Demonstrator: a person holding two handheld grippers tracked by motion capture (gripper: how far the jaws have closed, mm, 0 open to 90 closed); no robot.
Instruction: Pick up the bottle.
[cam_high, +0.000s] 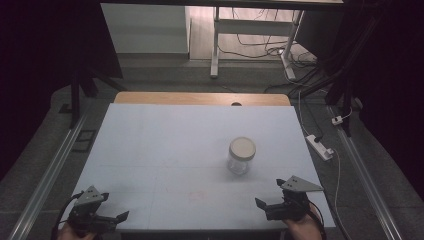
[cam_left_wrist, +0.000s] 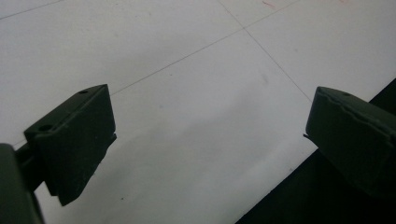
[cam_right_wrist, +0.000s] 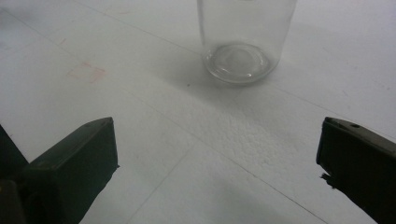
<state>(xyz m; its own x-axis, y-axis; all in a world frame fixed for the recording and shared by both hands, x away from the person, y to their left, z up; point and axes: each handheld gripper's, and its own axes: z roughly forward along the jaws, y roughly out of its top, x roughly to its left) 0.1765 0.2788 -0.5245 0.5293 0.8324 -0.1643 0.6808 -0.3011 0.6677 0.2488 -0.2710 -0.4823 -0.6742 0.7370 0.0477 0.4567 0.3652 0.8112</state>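
- On the white table (cam_high: 165, 150), right of centre: one clear glass jar (cam_high: 241, 155), upright, with a pale round lid (cam_high: 242, 147) on top
- Near edge, right corner: right gripper (cam_high: 269, 206), held in a hand (cam_high: 300, 231); jaws spread wide, nothing between them
- Near edge, left corner: left gripper (cam_high: 112, 218), jaws likewise spread wide and empty, pointing toward the middle of the near edge
- Jar against right gripper: jar stands farther up the table and a little to the left of it, apart, no contact
- Jar against left gripper: well apart, most of the table's width between them
- Right gripper view: jar (cam_right_wrist: 243, 39) stands ahead of the open right gripper (cam_right_wrist: 217, 156), just right of the midline; its thick round base rests flat on the table (cam_right_wrist: 140, 116); its upper part runs out of the top of this view; a faint pink mark (cam_right_wrist: 86, 72) lies on the table to the left of the jar
- Left gripper view: left gripper (cam_left_wrist: 210, 130) open over bare table (cam_left_wrist: 187, 70); thin lines cross the surface; the right-hand jaw hangs past the dark table edge
- Beyond the table: floor with cables (cam_high: 260, 50) and a white power strip (cam_high: 320, 146)
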